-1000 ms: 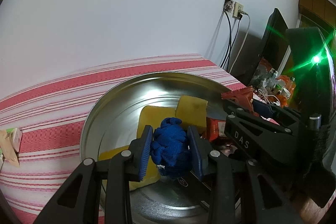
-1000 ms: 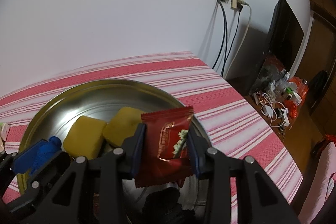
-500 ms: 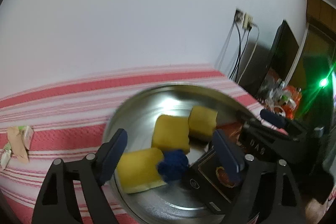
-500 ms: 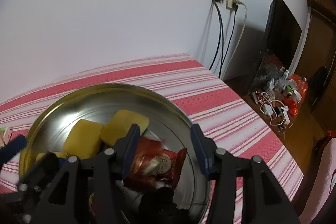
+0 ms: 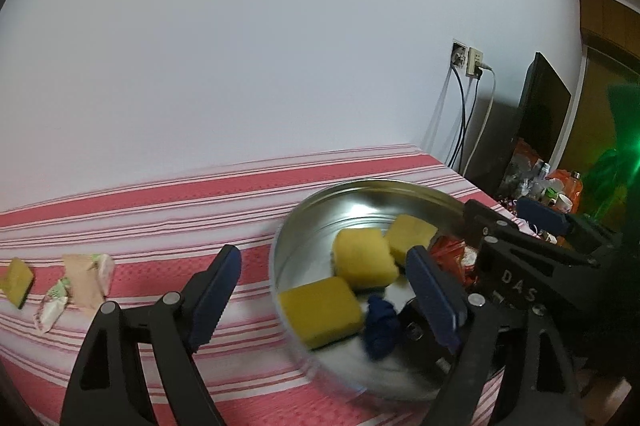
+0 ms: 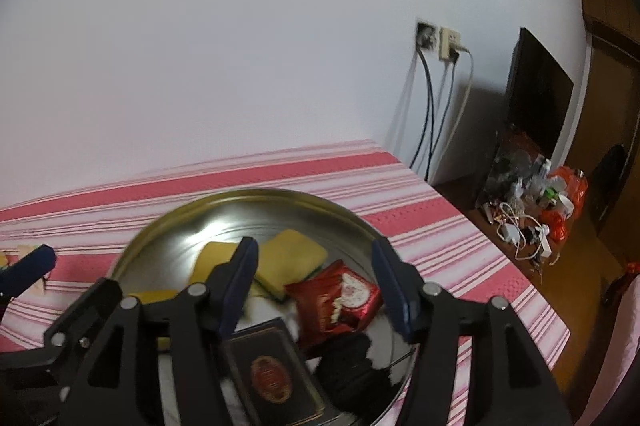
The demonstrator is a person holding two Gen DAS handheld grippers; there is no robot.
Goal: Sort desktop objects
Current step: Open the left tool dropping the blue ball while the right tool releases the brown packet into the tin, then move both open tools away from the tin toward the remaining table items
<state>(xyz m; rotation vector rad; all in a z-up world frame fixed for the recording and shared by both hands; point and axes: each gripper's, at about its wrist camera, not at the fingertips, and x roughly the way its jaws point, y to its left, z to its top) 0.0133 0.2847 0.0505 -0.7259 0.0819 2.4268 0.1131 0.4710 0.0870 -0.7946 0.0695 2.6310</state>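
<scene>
A second earlier each gripper clamped an item; both jaws had since spread wide. The left gripper (image 5: 326, 290) had released the blue cloth (image 5: 380, 326), and the right gripper (image 6: 320, 286) the red snack packet (image 6: 336, 300); both lay in the metal tray (image 6: 168, 230).

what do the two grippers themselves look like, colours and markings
Both the left gripper and the right gripper have black angular frames with silver pivot screws and dark blue ribbed fingers. The right gripper's body shows white "DAS" lettering in the left view.
</scene>
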